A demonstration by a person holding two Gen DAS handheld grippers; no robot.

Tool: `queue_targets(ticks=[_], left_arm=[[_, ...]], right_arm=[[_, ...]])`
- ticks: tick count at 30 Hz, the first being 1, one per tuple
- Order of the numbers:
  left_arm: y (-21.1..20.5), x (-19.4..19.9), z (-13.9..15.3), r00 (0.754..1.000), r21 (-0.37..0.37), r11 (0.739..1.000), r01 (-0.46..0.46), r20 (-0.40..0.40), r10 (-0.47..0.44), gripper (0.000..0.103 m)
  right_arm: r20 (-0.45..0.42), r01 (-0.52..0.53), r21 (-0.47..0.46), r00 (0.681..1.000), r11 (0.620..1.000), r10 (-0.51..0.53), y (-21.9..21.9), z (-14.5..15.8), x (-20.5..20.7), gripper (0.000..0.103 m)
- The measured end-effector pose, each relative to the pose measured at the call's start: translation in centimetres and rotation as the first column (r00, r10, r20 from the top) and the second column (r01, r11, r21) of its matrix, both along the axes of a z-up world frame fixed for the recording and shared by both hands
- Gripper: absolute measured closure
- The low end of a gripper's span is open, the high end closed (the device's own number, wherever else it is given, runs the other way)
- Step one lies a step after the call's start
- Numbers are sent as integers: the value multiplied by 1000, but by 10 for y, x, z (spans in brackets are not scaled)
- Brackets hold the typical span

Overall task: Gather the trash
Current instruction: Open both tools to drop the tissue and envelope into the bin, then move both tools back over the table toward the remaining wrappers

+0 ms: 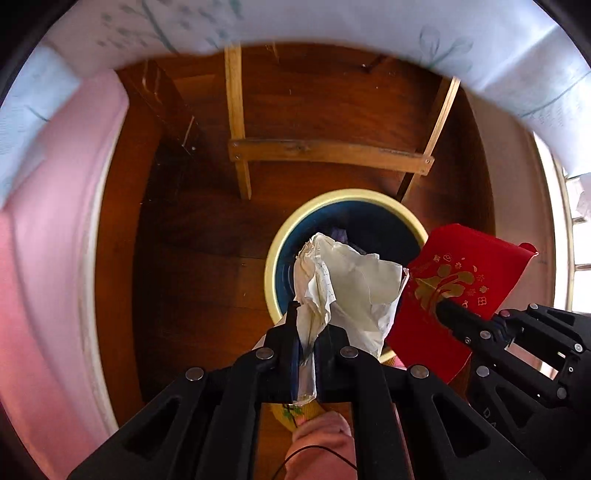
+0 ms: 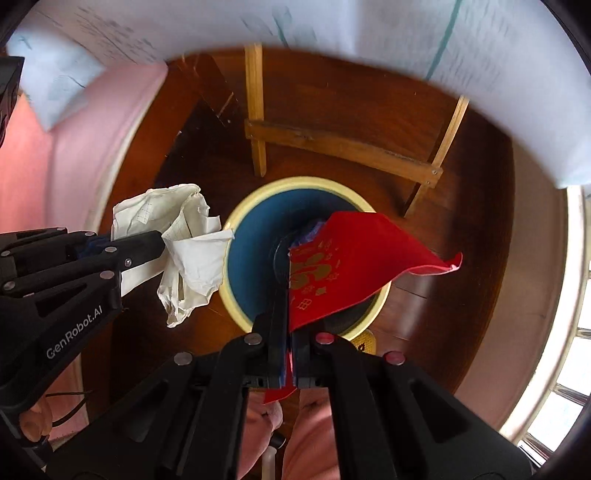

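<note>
While clamped on crumpled paper (image 1: pixel 343 280), left tool (image 1: pixel 312 325) above bin (image 1: pixel 295 225), right tool (image 2: pixel 288 325) alongside, pinching red envelope (image 2: pixel 343 258)

Crumpled paper (image 1: pixel 343 288) covers most of the bin (image 1: pixel 291 229) mouth in the left view. Red envelope (image 2: pixel 343 266) hides the bin's (image 2: pixel 240 236) right half in the right view; contents unreadable. Envelope's gold print partly hidden by the right gripper (image 1: pixel 443 312). White cloth (image 1: pixel 332 26) up top is motion-blurred, print illegible.
</note>
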State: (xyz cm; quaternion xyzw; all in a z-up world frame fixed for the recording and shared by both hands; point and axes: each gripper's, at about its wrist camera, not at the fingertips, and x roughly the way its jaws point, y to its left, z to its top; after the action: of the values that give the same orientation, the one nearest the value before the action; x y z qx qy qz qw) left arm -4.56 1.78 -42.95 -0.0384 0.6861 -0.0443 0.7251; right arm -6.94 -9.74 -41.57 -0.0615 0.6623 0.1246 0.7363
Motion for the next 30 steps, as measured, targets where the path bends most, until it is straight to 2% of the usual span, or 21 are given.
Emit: queue_targets(ticks=[2, 3, 5, 6, 7, 9, 11, 13, 15, 19, 22, 26, 30], left_arm=[[-3, -2, -19, 1000, -11, 1000, 11, -1, -11, 96], [-6, -2, -26, 1000, -17, 1000, 18, -4, -18, 90], [-7, -3, -37, 1000, -24, 1000, 20, -12, -20, 68], [-10, -3, -43, 1000, -22, 1000, 16, -11, -17, 48], [-11, -3, -45, 1000, -21, 1000, 12, -11, -13, 35], [-11, -3, -48, 1000, -22, 1000, 3, -16, -3, 32], [-10, -3, -46, 1000, -35, 999, -6, -18, 6, 32], [-8, -3, -42, 1000, -45, 999, -22, -7, 22, 31], [-4, -3, -33, 999, -43, 999, -33, 6, 33, 30], [4, -4, -2, 997, -30, 998, -62, 40, 63, 23], [14, -7, 32, 993, -44, 994, -98, 66, 101, 22], [30, -12, 90, 982, -80, 986, -146, 111, 154, 22], [42, -17, 161, 967, -113, 979, -170, 172, 188, 22]], right_arm=[[-7, 1, 5, 1000, 1000, -1, -5, -23, -1, 103], [-8, 2, -1, 1000, 1000, -2, -9, -33, -1, 103], [-15, 11, 7, 1000, 1000, -10, -18, -48, 2, 103], [-21, 14, 7, 1000, 1000, -14, -20, -53, 3, 103], [-26, 18, 8, 999, 1000, -18, -23, -57, 5, 103], [-25, 22, -2, 999, 1000, -22, -27, -62, 7, 102], [-22, 33, 7, 999, 999, -33, -32, -62, 10, 96], [-23, 50, 11, 998, 999, -50, -37, -63, 16, 65], [-20, 73, 34, 997, 997, -72, -41, -55, 17, 48], [4, 86, 37, 996, 996, -87, -43, -31, 18, 48], [19, 100, 33, 995, 994, -101, -43, -4, 15, 48], [25, 123, 31, 992, 992, -124, -45, 44, 10, 49], [48, 132, 39, 990, 990, -134, -43, 107, 5, 49]])
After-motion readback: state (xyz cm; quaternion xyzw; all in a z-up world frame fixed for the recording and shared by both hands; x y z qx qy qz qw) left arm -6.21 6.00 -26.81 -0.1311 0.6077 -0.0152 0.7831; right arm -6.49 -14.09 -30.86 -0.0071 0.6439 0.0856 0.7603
